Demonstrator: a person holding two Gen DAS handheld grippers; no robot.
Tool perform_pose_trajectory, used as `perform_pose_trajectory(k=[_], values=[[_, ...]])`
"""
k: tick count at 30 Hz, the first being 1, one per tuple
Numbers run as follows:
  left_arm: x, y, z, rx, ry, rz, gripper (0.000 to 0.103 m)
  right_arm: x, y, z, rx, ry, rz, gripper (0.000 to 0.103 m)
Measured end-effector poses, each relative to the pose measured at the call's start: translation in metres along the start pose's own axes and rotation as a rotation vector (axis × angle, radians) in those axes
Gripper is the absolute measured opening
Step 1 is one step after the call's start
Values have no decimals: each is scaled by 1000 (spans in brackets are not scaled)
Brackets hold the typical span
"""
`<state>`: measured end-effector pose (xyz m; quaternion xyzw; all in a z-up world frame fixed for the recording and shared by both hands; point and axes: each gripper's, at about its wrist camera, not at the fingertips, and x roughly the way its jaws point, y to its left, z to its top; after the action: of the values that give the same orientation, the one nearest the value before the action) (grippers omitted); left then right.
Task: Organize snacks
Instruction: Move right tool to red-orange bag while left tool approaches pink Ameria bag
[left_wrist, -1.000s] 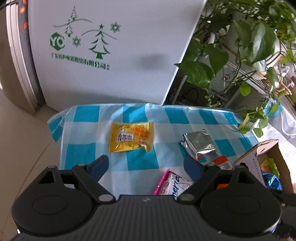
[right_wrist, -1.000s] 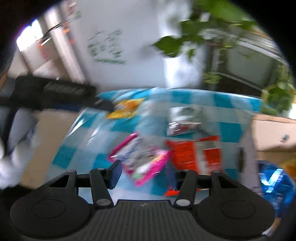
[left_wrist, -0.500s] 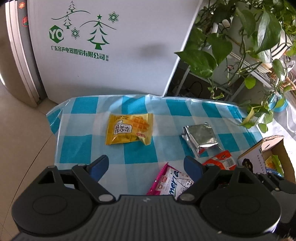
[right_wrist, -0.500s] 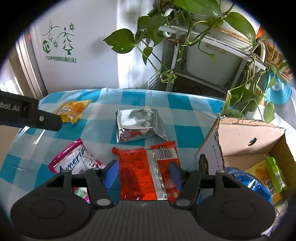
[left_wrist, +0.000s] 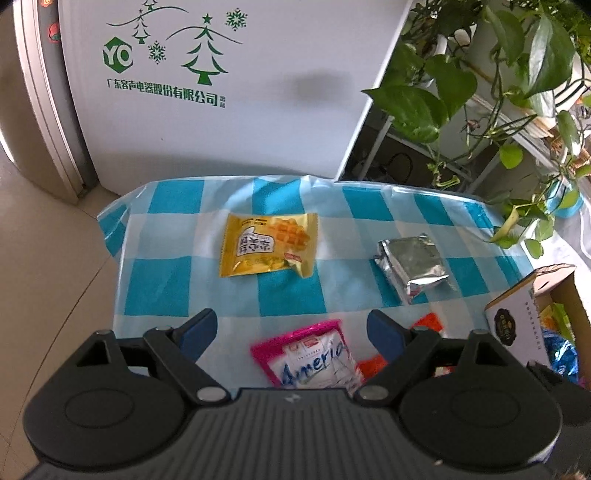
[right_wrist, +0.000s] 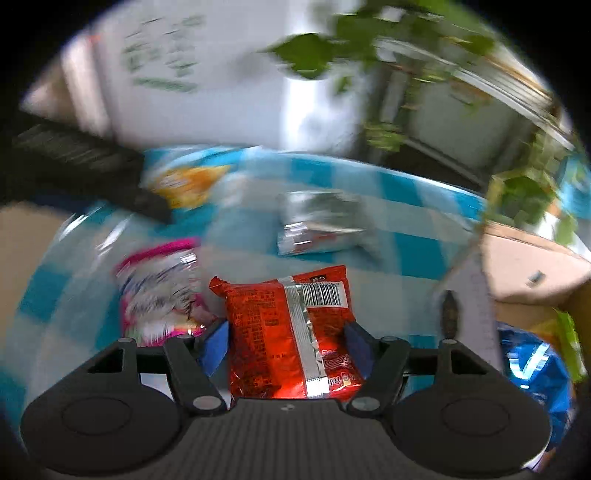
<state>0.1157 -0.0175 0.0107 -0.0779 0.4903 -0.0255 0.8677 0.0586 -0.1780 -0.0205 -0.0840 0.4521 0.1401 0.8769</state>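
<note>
My right gripper (right_wrist: 286, 338) is clamped on the red packet (right_wrist: 291, 328), pads pressed into both its sides; the packet stays sharp while the background smears. The cardboard box (right_wrist: 532, 258) sits just to the right, open, with a blue bag (right_wrist: 532, 369) already inside. My left gripper (left_wrist: 291, 328) is spread apart and holds nothing, over the pink packet (left_wrist: 314, 358). The yellow packet (left_wrist: 269, 245) and silver packet (left_wrist: 413, 262) lie well apart on the checked cloth (left_wrist: 155, 280). To do this well, I judge: keep the squeeze steady, clear the box's near wall, release low inside.
</note>
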Motion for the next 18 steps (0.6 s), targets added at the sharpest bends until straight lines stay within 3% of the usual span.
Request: perform_pose_trajectory(k=[3, 6, 11, 15, 18], values=[[4, 4, -2, 6, 15, 34, 88, -6, 15, -3, -61, 15, 64, 73], [9, 7, -6, 15, 36, 49, 88, -7, 16, -4, -49, 14, 44, 74], [18, 2, -11, 61, 75, 59, 88, 2, 14, -5, -48, 27, 44, 87], [19, -3, -17, 123, 89, 51, 88, 11, 12, -8, -45, 44, 28, 85], [23, -4, -22, 160, 99, 67, 88, 9, 2, -4, 31, 62, 7, 77]])
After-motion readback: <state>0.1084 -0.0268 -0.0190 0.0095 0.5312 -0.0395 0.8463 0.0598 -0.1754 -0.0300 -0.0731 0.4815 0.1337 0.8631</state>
